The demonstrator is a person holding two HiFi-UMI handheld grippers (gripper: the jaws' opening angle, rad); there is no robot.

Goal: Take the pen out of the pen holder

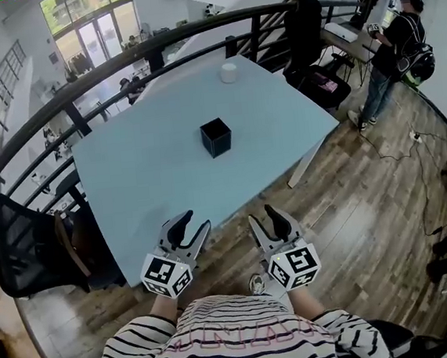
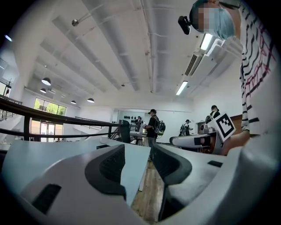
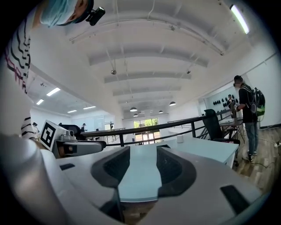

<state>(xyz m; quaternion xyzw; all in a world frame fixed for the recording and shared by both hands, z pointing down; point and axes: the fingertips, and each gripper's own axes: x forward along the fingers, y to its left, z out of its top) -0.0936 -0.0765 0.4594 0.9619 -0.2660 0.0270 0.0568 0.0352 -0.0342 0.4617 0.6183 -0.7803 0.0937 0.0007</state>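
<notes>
The pen holder (image 1: 215, 137) is a small black cube standing near the middle of a pale blue table (image 1: 144, 166). I cannot make out a pen in it from here. Both grippers hover level just off the table's near edge, well short of the holder. My left gripper (image 1: 195, 223) is open with nothing between its fingers, and in the left gripper view (image 2: 136, 162) only table and floor show between the jaws. The right gripper (image 1: 263, 216) is open and empty too; in the right gripper view (image 3: 138, 167) the tabletop fills the gap.
A white cup (image 1: 229, 72) stands at the table's far edge. A black railing (image 1: 118, 62) curves behind the table. Black chairs stand at the left (image 1: 26, 248) and at the back (image 1: 304, 33). A person (image 1: 396, 47) stands at a desk at the back right.
</notes>
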